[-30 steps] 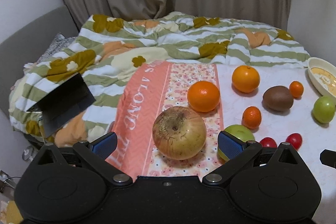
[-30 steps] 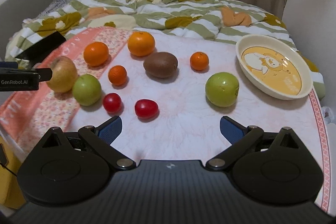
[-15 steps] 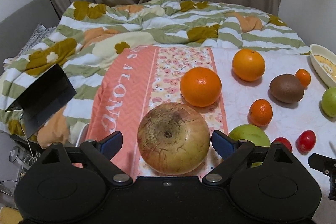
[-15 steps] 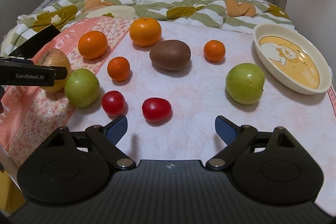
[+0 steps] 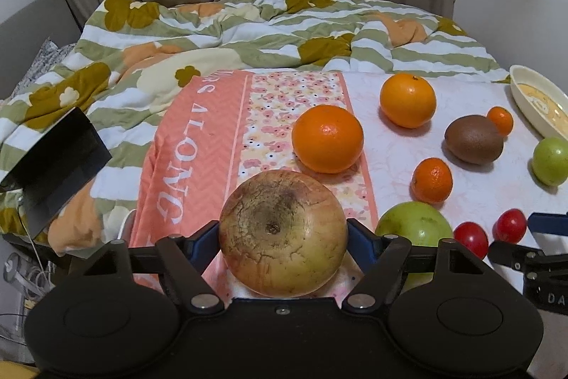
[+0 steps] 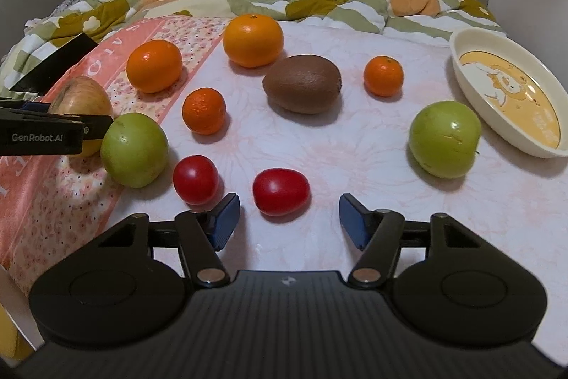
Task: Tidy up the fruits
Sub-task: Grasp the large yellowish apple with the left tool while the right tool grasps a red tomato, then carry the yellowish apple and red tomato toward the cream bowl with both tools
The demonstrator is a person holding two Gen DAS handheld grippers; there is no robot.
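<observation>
The left hand-held gripper (image 5: 283,238) has just been closing its jaws around the big russet apple (image 5: 283,233), and its blue pads (image 5: 358,242) now look pressed to the apple's two sides, though the contact is partly hidden by the fruit itself. The apple sits on the pink patterned cloth (image 5: 198,144) at the left end of the desk (image 6: 355,144), just beside a green apple (image 6: 134,150). The right hand-held gripper (image 6: 287,219) has also been closing, yet its pads stand apart with nothing gripped; an oval red tomato (image 6: 280,191) lies just ahead of them and a rounder one (image 6: 195,179) just beside its left pad. Farther back lie two oranges (image 6: 253,40), two mandarins (image 6: 204,110) and a kiwi (image 6: 302,89). Another green apple (image 6: 444,139) rests near the cream bowl (image 6: 461,48) at the right
</observation>
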